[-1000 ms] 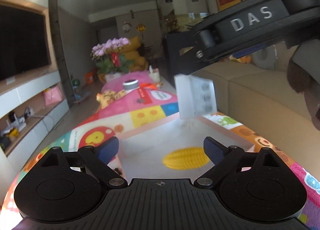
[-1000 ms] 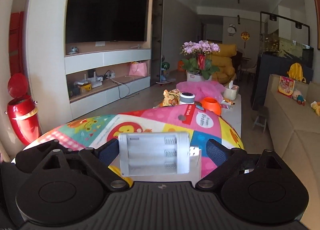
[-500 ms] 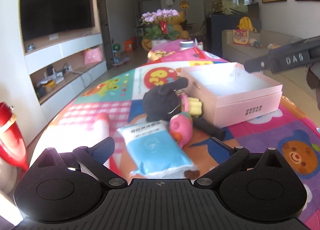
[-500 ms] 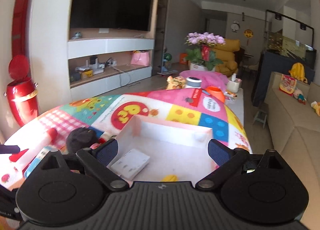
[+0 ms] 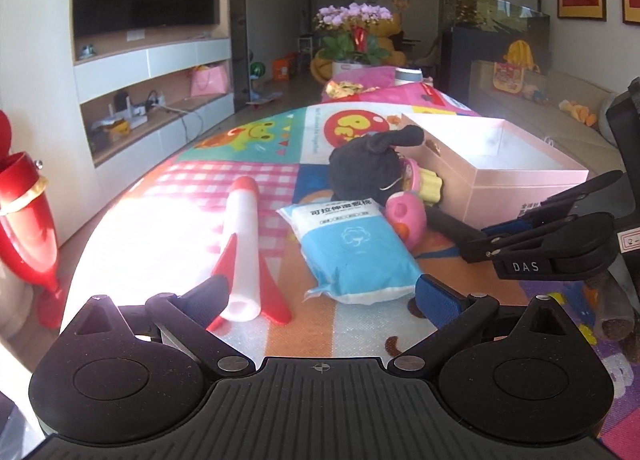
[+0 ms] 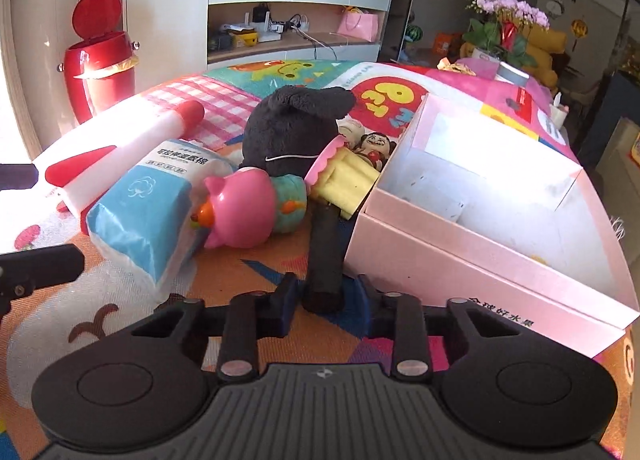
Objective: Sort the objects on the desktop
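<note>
Beside the pink box (image 6: 480, 260) on the table, I am closing my right jaws around the black handle (image 6: 326, 256) to lift it in, left jaws spread wide and empty near the blue packet (image 5: 352, 248).

"DAS" on right hand-held gripper (image 5: 486, 237)

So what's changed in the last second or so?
The right gripper dropped the white battery holder into the pink box, swung down and now straddles the black handle. The left gripper, open, turned toward the blue pack. The pile stayed put.
</note>
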Motion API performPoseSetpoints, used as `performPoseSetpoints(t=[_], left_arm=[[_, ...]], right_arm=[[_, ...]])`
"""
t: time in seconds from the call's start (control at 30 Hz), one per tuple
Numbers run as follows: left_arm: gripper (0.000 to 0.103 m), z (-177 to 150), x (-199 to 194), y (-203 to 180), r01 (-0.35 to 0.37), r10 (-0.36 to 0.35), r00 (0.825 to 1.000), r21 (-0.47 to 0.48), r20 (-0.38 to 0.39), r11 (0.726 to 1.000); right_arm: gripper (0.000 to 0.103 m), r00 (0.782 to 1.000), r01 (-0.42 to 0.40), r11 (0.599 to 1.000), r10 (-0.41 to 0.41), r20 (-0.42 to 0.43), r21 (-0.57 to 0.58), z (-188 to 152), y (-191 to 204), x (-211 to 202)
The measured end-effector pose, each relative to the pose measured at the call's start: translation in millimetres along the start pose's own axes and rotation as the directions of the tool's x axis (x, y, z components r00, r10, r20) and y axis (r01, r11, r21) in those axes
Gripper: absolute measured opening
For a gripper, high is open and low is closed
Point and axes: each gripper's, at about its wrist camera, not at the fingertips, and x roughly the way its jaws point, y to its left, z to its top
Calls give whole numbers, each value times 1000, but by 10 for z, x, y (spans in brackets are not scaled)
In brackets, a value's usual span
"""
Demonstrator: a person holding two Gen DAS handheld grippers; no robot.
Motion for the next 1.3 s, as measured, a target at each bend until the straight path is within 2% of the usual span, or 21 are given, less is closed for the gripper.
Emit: performPoseSetpoints(t=[0.1, 0.3, 0.4, 0.47, 0.53, 0.63, 0.67, 0.77, 0.9, 0.93, 0.97, 1.0, 1.03, 1.1, 1.3], left_arm=[[102, 17, 0, -133, 37, -37, 999, 24, 9, 999], [102, 9, 35, -430, 130, -129, 992, 85, -13, 988], [102, -14, 69, -524, 217, -214, 976, 74, -38, 973], [102, -29, 113, -571, 273, -270, 962, 55, -51, 961], [102, -41, 193, -608, 284, -281, 957, 48, -67, 958], [102, -23, 327, -589, 260, -255, 963, 45, -90, 965], [102, -12, 364, -571, 233, -227, 969, 51, -93, 971], [102, 51, 432, -495, 132, -126, 988, 64, -92, 989], [101, 154, 307, -451, 129, -126, 991, 66, -50, 989], [100, 178, 274, -473, 126, -124, 992, 73, -34, 989], [91, 204, 259, -504, 125, -123, 992, 82, -25, 989], [76, 232, 270, -535, 129, -127, 992, 92, -25, 987], [72, 254, 303, -563, 129, -127, 992, 97, -29, 987], [76, 295, 427, -624, 98, -95, 995, 114, -32, 989], [74, 365, 888, -704, -35, 42, 998, 145, -52, 989]], right_arm=[[22, 1000, -20, 1000, 20, 2, -7, -110, -56, -183], [22, 999, -42, 999, 41, -21, -33, -578, -227, -660], [23, 999, 49, 997, -50, 1, -54, -781, -355, -844], [34, 989, 148, 989, -147, 21, -30, -870, -473, -911], [43, 987, 161, 985, -162, 18, 59, -920, -641, -943], [54, 990, 138, 973, -143, 15, 185, -985, -808, -931], [59, 990, 133, 969, -140, 17, 209, -1009, -818, -920], [67, 992, 105, 961, -118, 37, 256, -1052, -801, -896], [72, 992, 90, 959, -109, 58, 267, -1079, -753, -879], [75, 992, 89, 959, -109, 64, 269, -1082, -755, -886], [78, 992, 86, 957, -109, 71, 277, -1085, -761, -896], [78, 991, 83, 955, -108, 75, 286, -1092, -772, -906], [79, 991, 79, 953, -106, 77, 294, -1097, -782, -910], [79, 991, 77, 949, -106, 79, 305, -1104, -796, -917], [84, 989, 86, 945, -120, 91, 314, -1110, -796, -938]])
